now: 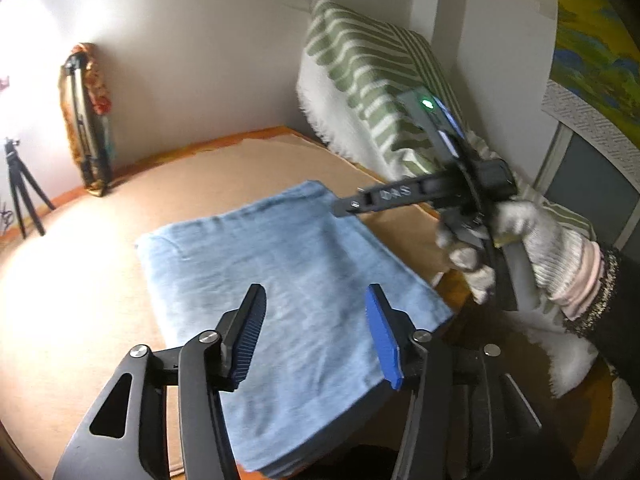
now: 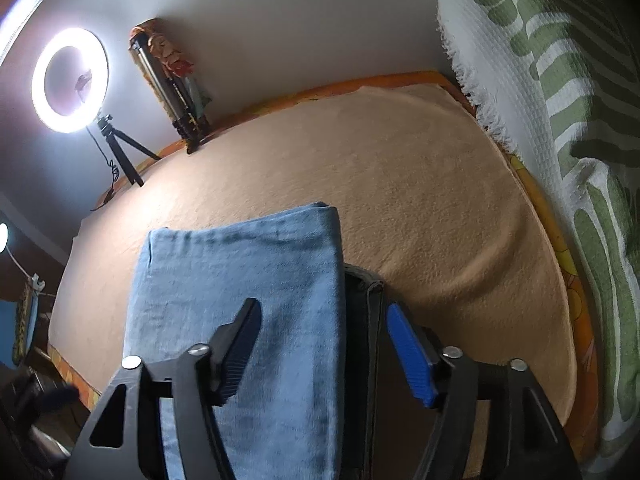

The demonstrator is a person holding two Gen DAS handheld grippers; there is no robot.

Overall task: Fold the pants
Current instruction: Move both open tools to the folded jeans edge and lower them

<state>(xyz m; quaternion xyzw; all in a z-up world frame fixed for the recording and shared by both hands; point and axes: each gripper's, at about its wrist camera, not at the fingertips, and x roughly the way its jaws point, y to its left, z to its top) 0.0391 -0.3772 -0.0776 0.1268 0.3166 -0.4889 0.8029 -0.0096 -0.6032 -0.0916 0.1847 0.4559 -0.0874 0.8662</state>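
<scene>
Folded blue pants (image 1: 288,292) flat on tan bed cover (image 1: 100,280), left gripper (image 1: 316,336) and right gripper (image 2: 324,352) both hovering above, jaws apart, holding nothing.

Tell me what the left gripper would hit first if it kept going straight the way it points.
Most likely the folded blue pants. The left gripper stands open, angled down over them with nothing between its fingers. Depth is hard to judge, but the cloth fills the line ahead, before the tan blanket beneath.
</scene>
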